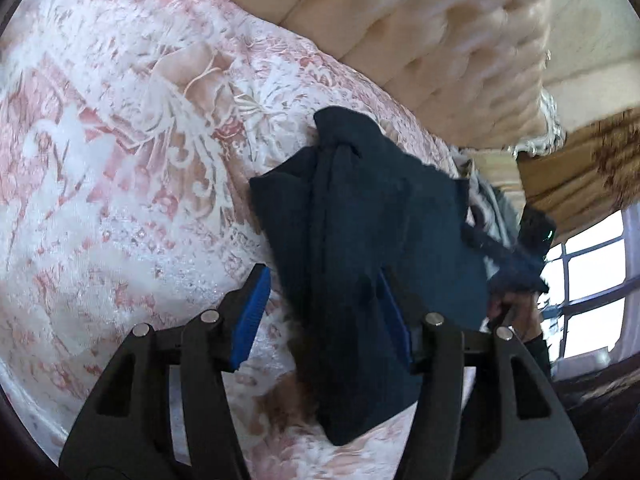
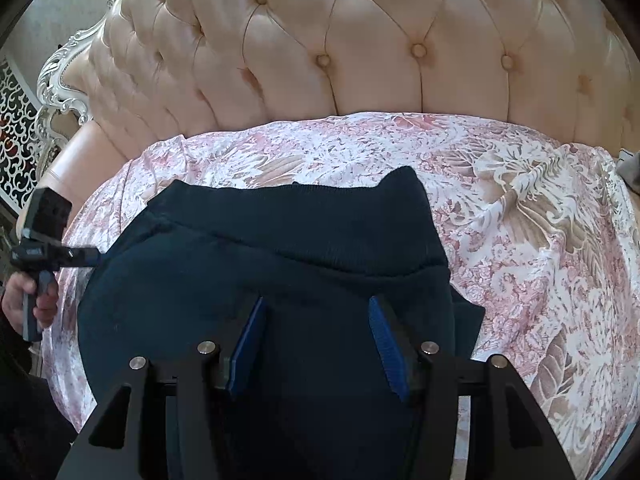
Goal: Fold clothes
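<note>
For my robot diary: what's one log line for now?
garment: dark, on bedspread | left gripper: open | right gripper: over garment, grip unclear

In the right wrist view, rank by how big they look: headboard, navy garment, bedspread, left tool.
1. Headboard and navy garment look about alike; the garment lies nearest the camera, so I won't rank them.
2. Bedspread, partly hidden under the garment.
3. Left tool, smallest, at the picture's edge.
</note>
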The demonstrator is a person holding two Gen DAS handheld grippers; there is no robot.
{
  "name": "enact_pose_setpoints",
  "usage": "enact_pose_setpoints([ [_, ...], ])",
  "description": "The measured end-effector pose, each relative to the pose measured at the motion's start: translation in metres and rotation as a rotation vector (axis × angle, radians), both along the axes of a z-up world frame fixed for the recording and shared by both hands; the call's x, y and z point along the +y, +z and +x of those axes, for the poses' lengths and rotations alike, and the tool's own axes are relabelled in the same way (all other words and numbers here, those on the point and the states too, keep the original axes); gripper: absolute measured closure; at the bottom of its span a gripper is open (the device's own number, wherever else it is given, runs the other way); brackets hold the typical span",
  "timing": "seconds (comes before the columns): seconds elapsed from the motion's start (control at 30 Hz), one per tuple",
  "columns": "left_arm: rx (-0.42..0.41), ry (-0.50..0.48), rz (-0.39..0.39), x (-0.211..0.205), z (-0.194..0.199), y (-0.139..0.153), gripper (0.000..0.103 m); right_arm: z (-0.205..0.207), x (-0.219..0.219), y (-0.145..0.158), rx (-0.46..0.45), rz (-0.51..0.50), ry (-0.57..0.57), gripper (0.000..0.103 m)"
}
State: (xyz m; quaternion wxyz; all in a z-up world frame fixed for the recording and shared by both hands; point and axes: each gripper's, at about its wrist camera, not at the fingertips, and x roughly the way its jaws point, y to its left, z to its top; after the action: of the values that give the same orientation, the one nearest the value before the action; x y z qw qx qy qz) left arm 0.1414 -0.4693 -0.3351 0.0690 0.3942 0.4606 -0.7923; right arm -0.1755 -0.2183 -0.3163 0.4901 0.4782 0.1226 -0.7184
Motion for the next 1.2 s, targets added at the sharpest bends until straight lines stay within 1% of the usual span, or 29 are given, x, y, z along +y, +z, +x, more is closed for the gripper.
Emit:
enact_pose_setpoints([
  [0.07, -0.028, -0.022, -0.047, 0.009, -0.005, 0.001, 0.039, 0.0, 0.0, 0.0, 0.002, -0.002, 0.0, 0.048],
  [0.13, -0.081, -0.06, -0.122, 0.023, -0.013, 0.002, 0.034, 0.0, 0.0, -0.001, 0.001, -0.005, 0.0, 0.048],
  [0.17, -0.099, -0.073, -0.145, 0.027, -0.016, 0.003, 0.031, 0.0, 0.0, -0.001, -0.001, -0.009, -0.001, 0.048],
  [0.23, -0.11, -0.061, -0.145, 0.029, -0.02, 0.002, 0.021, -0.001, 0.0, -0.001, -0.001, -0.012, -0.003, 0.048],
  [0.27, -0.12, -0.055, -0.139, 0.03, -0.024, 0.002, 0.019, 0.0, 0.001, -0.002, 0.0, -0.013, -0.003, 0.048],
  [0.3, -0.129, -0.058, -0.128, 0.03, -0.028, 0.002, 0.015, 0.0, 0.0, -0.002, 0.003, -0.012, -0.003, 0.048],
  [0.33, -0.133, -0.064, -0.114, 0.03, -0.031, 0.002, 0.013, 0.0, 0.0, -0.002, 0.005, -0.012, -0.004, 0.048],
  [0.47, -0.101, -0.145, -0.055, 0.028, -0.041, 0.002, 0.013, 0.0, 0.001, -0.002, 0.002, -0.017, -0.004, 0.048],
  [0.6, -0.117, -0.158, -0.027, 0.02, -0.046, -0.002, 0.014, -0.001, 0.002, -0.002, 0.0, -0.024, -0.001, 0.048],
  [0.67, -0.138, -0.186, -0.044, 0.019, -0.055, -0.005, 0.014, -0.001, 0.003, -0.002, -0.003, -0.027, -0.002, 0.048],
  [0.73, -0.144, -0.217, -0.058, 0.022, -0.065, -0.007, 0.011, -0.001, 0.003, -0.002, -0.004, -0.028, -0.003, 0.048],
  [0.8, -0.109, -0.259, -0.034, 0.021, -0.068, -0.005, 0.013, -0.002, 0.003, -0.002, -0.004, -0.027, -0.003, 0.048],
  [0.83, -0.077, -0.268, -0.019, 0.018, -0.065, -0.002, 0.018, -0.002, 0.003, -0.002, -0.005, -0.029, -0.002, 0.048],
  [0.9, -0.023, -0.262, 0.003, 0.012, -0.058, 0.001, 0.021, -0.003, 0.003, -0.002, -0.009, -0.032, -0.001, 0.048],
  [0.97, 0.036, -0.259, 0.024, 0.007, -0.051, 0.004, 0.021, -0.003, 0.004, -0.002, -0.013, -0.034, 0.0, 0.048],
  [1.07, 0.101, -0.265, 0.042, 0.005, -0.049, 0.008, 0.021, -0.003, 0.004, -0.002, -0.015, -0.037, 0.001, 0.048],
  [1.1, 0.095, -0.262, 0.044, 0.004, -0.049, 0.006, 0.021, -0.003, 0.004, -0.002, -0.016, -0.038, 0.001, 0.048],
  [1.17, 0.014, -0.243, 0.036, -0.003, -0.047, -0.001, 0.023, -0.004, 0.004, -0.002, -0.019, -0.039, 0.0, 0.048],
  [1.2, -0.003, -0.239, 0.036, -0.003, -0.048, -0.003, 0.023, -0.004, 0.004, -0.002, -0.019, -0.038, 0.0, 0.048],
])
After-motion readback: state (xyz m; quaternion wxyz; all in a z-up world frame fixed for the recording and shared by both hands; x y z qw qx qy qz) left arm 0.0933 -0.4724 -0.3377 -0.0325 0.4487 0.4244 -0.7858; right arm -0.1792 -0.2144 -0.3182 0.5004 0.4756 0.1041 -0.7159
